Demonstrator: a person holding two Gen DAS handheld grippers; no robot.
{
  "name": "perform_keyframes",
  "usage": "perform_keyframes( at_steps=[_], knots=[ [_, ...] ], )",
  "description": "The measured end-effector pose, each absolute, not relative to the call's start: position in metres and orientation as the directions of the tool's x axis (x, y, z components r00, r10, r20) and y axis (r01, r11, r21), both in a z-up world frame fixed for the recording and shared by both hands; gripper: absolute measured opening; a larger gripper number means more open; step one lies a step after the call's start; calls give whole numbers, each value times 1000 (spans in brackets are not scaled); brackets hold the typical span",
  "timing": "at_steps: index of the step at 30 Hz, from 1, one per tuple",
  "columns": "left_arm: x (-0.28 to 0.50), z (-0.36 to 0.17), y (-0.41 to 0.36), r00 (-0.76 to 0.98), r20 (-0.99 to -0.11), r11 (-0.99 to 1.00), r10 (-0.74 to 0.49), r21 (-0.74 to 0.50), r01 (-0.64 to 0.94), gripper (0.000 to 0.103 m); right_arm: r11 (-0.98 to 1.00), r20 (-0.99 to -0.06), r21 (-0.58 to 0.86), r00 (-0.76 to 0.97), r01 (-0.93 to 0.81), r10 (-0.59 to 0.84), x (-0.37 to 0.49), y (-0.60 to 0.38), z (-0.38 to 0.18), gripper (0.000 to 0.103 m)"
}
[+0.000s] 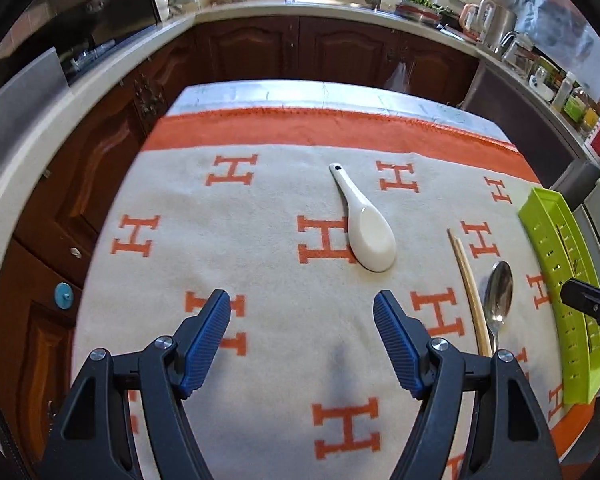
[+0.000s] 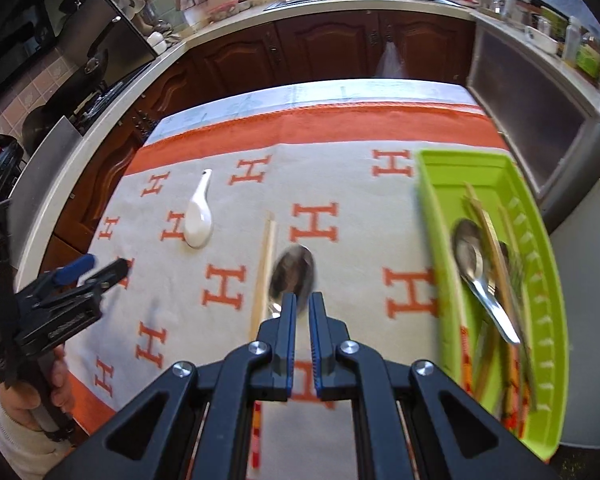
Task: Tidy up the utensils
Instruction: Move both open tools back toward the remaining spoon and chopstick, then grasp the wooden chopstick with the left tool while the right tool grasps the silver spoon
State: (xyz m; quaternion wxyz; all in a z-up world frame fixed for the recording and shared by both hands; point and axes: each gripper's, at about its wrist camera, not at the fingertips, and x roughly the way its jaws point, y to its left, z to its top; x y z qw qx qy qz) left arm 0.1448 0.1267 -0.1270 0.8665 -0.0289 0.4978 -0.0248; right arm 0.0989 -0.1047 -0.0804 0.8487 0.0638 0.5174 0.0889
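The left gripper (image 1: pixel 302 308) hovers above the desk with its blue-padded fingers (image 1: pixel 208 338) spread wide apart and nothing between them. It is aimed toward the far edge, and the white ceramic soup spoon (image 1: pixel 364 222) lies ahead of it near the middle of the desk, bowl toward the gripper and handle pointing away. In the right wrist view this gripper is seen at the left edge of the desk, tilted forward, held from below by a hand (image 2: pixel 28 396) in a pale sleeve.

The right gripper (image 2: pixel 302 306) has its black fingers (image 2: pixel 288 320) drawn nearly together, a narrow gap remaining, and they clamp nothing. Their tips hang over the stainless steel spoon (image 2: pixel 292 274), which lies on the cloth with its bowl toward the far edge; whether they touch it cannot be told. Just beside the spoon, on its left, lies a pair of pale wooden chopsticks (image 2: pixel 265 264), roughly parallel to it.

Along the right edge of the desk sits the lime-green perforated plastic tray (image 2: pixel 432 200), holding another metal spoon (image 2: pixel 474 272) and several more chopsticks, blurred.

The beige cloth with an orange border (image 1: pixel 260 200) covers the desk and is printed all over with large orange letters "H".
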Motion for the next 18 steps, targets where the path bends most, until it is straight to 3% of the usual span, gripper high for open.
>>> perform_keyframes(
  at_steps=[14, 16, 18],
  knots=[
    [156, -154, 64, 394, -875, 958, -280, -230, 171, 72, 971, -912, 238, 337, -33, 235, 132, -107, -133, 6],
    [155, -159, 51, 369, -877, 947, -309, -250, 199, 68, 968, -911, 251, 333, -20, 243, 133, -112, -136, 7],
    [153, -163, 42, 348, -880, 940, -323, -258, 221, 54, 964, -910, 266, 328, -6, 253, 131, -117, -139, 7]
  ],
)
